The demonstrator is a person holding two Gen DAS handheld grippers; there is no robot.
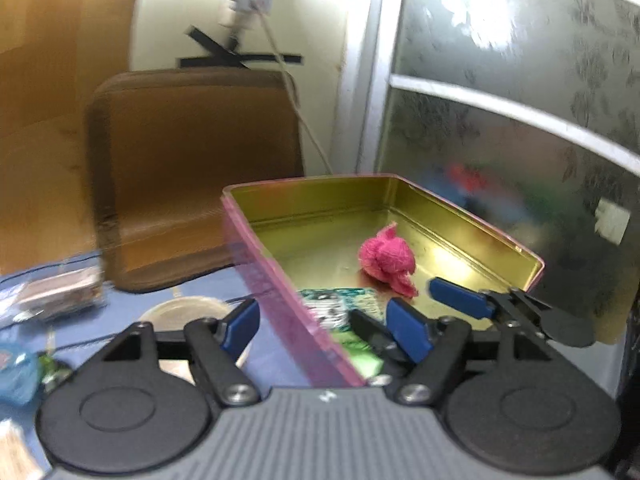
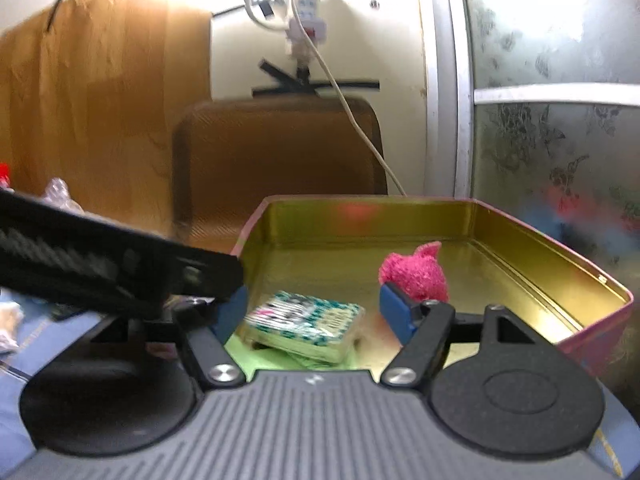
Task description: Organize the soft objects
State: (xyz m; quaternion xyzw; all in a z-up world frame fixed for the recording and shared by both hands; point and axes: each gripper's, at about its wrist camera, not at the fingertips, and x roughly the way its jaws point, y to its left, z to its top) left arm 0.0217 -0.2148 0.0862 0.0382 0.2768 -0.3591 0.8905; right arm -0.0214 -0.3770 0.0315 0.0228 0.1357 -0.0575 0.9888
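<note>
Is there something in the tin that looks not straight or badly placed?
Yes. In the gold-lined tin, the green patterned packet lies tilted on top of another green item rather than flat. The pink fluffy toy sits loose behind it. Nothing looks damaged.

- The pink fuzzy toy (image 2: 414, 274) sat on the floor of the open tin (image 2: 520, 240), roughly mid-tray, kinda slumped with a little ear or tail poking up.
- The tin was pink outside, shiny gold inside, shallow and rectangular, no lid on it.
- A green-and-white patterned pack (image 2: 306, 326) lay tilted near the tin's front edge, resting on a plain green piece (image 2: 264, 360).
</note>
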